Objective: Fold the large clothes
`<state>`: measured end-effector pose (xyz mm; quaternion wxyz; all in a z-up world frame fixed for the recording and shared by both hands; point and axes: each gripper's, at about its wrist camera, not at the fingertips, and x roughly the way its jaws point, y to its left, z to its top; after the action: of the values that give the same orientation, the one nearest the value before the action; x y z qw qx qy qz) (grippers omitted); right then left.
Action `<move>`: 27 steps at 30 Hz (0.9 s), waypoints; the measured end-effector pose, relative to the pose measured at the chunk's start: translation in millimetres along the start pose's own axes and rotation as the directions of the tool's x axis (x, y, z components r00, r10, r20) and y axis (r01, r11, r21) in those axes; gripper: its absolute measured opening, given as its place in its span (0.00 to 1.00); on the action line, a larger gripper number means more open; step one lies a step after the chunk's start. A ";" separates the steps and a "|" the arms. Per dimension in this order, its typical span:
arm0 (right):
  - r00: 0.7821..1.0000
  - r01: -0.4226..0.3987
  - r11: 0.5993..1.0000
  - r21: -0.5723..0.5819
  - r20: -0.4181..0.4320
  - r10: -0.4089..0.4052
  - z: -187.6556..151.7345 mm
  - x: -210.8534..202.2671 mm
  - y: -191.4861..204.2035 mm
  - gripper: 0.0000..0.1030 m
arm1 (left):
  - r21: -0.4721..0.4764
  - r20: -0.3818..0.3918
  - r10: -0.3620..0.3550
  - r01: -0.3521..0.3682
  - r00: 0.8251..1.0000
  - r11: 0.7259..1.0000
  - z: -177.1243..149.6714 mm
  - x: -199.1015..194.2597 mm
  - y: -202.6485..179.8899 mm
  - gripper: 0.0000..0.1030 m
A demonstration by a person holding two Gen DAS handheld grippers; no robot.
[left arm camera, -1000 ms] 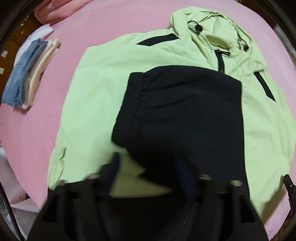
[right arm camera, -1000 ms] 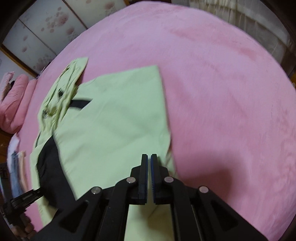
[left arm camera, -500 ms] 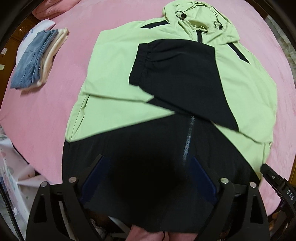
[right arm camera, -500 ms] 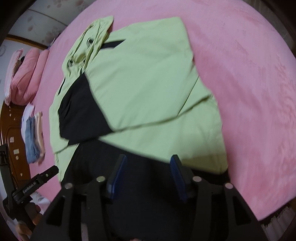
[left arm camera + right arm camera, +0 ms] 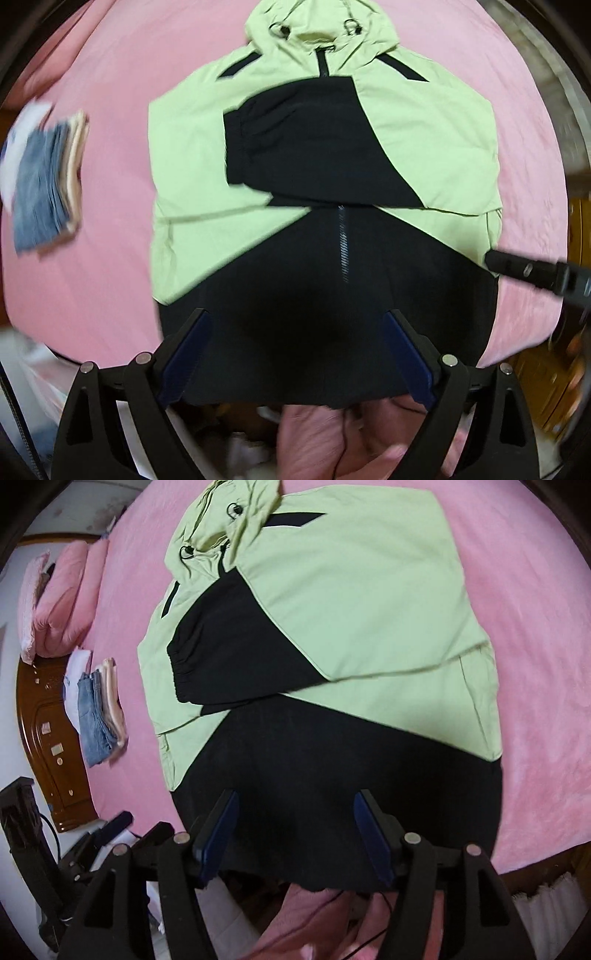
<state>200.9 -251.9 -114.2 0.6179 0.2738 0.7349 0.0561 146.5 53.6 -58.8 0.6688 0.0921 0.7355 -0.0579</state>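
While both grippers hover over the near hem of the garment, the scene reads as follows.

Left gripper [image 5: 297, 354]: jaws spread wide, nothing between the blue pads [image 5: 186, 354]; the black lower panel lies just ahead of and under the fingers, and whether they touch it cannot be told.

Right gripper [image 5: 295, 830]: jaws likewise wide apart and empty, blue pads [image 5: 218, 834] above the same black hem area; contact cannot be told.

Jacket [image 5: 321, 158]: lime green and black, lying front-up on the pink bed [image 5: 103, 258], stretching straight ahead of both grippers.

Hood [image 5: 317, 26]: at the far end from the grippers, with two drawstring toggles showing.

Sleeves: both folded in across the chest; the black cuff [image 5: 184, 668] of the upper one ends ahead and slightly left of the left gripper.

Zipper [image 5: 342, 243]: runs down the black lower panel, directly ahead of the left gripper.

Folded stack [image 5: 98, 709]: denim and pale pieces on the bed, far ahead-left of both grippers, well apart from the jacket.

Pink pillows [image 5: 62, 602]: beyond the stack, at the far left in the right wrist view.
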 end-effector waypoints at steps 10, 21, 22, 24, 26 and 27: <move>0.999 -0.041 0.997 -0.058 -0.018 0.041 125.8 -88.3 69.0 0.63 | 0.134 0.018 0.037 -0.039 0.999 0.990 125.2 -90.1 63.8 0.90; 0.989 -0.129 0.991 0.042 0.082 0.125 287.8 -138.2 96.7 0.66 | 0.051 0.265 -0.035 0.022 0.964 0.998 313.9 -143.3 127.5 0.90; 0.985 -0.148 0.987 0.061 0.101 0.142 299.1 -135.8 93.1 0.66 | 0.026 0.287 -0.073 0.068 0.955 0.997 330.5 -136.4 134.5 0.90; 0.975 -0.184 0.980 0.081 0.140 0.171 321.8 -125.1 82.5 0.66 | 0.000 0.322 -0.109 0.115 0.940 0.993 352.9 -122.0 143.5 0.90; 0.970 -0.199 0.974 0.104 0.159 0.182 337.3 -109.7 68.5 0.66 | -0.021 0.331 -0.113 0.127 0.937 0.992 369.6 -102.5 149.2 0.90; 0.970 -0.203 0.972 0.122 0.158 0.183 343.6 -99.5 60.7 0.66 | -0.026 0.332 -0.116 0.132 0.936 0.991 378.1 -90.6 151.5 0.90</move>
<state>552.3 -335.6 -80.3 0.6412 0.3891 0.6599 0.0453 554.7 117.4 -0.3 0.7794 0.0184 0.6187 -0.0969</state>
